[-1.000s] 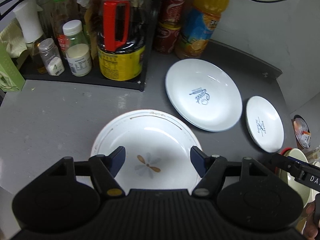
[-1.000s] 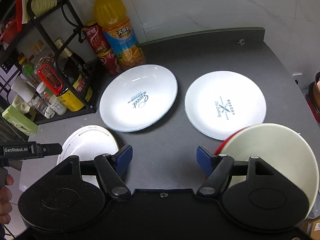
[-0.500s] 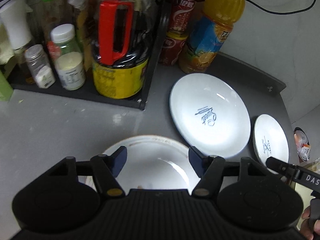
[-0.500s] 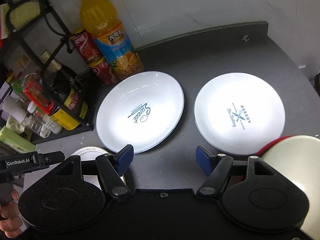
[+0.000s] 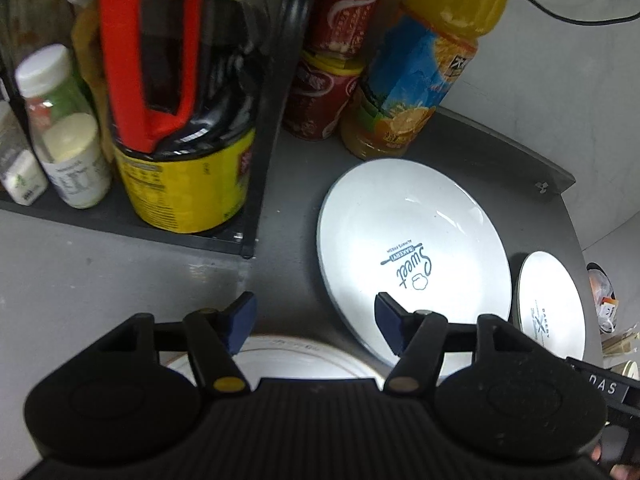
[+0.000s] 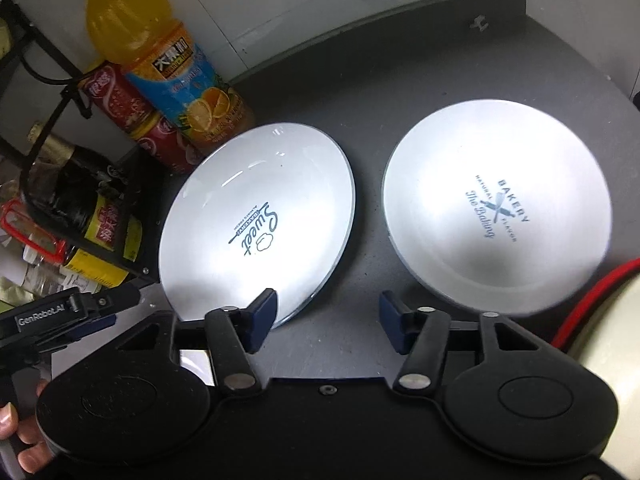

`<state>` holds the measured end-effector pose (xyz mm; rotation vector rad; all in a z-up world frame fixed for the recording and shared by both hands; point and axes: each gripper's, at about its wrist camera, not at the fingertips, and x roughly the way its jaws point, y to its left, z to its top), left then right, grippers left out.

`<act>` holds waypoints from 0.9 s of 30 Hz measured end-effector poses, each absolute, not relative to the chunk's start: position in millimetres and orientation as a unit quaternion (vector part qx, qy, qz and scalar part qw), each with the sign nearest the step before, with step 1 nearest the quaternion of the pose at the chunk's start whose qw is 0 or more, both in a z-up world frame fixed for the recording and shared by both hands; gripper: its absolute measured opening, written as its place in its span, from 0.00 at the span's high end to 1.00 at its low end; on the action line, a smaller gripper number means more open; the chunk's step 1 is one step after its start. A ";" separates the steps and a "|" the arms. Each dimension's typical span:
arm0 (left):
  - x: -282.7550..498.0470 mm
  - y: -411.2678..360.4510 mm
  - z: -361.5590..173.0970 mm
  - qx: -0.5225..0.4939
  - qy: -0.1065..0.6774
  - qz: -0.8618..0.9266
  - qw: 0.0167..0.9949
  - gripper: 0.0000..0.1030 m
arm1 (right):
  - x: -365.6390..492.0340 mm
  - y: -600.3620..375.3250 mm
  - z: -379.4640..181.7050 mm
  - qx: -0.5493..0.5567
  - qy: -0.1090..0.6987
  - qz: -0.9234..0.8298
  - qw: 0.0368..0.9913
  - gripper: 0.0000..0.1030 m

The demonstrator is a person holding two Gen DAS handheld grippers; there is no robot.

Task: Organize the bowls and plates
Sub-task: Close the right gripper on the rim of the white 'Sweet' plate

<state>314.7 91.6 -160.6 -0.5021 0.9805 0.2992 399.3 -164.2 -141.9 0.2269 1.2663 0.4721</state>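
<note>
A large white "Sweet" plate [image 5: 412,256] [image 6: 256,220] lies on the dark counter. A smaller white "Bakery" plate [image 6: 496,216] [image 5: 550,304] lies to its right. A white gold-rimmed plate [image 5: 288,360] lies mostly hidden under my left gripper. My left gripper [image 5: 314,324] is open and empty, its right fingertip over the Sweet plate's near edge. My right gripper [image 6: 328,318] is open and empty, over the counter between the two printed plates. A cream bowl with a red rim [image 6: 600,332] sits at the right edge of the right wrist view.
A black rack [image 5: 256,160] holds a soy sauce jug with a red handle [image 5: 176,120] and jars. An orange juice bottle [image 5: 420,64] [image 6: 168,68] and red cans [image 5: 332,60] stand behind the Sweet plate. The counter's raised edge [image 6: 400,12] and the wall lie beyond.
Both grippers have moved forward toward the printed plates. The gold-rimmed plate has slid almost out of the left view, and the cream bowl toward the right view's edge. Both stay open.
</note>
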 end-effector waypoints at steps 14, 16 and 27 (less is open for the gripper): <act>347.3 94.0 -190.9 -0.255 0.472 0.145 0.831 0.60 | 417.1 -137.9 -176.3 0.091 0.606 0.219 0.759 0.65; 349.7 94.9 -196.6 -0.259 0.476 0.151 0.827 0.64 | 422.2 -138.6 -181.4 0.101 0.608 0.212 0.759 0.70; 355.5 96.8 -213.4 -0.293 0.468 0.178 0.814 0.75 | 448.2 -143.1 -190.1 0.139 0.598 0.184 0.768 0.80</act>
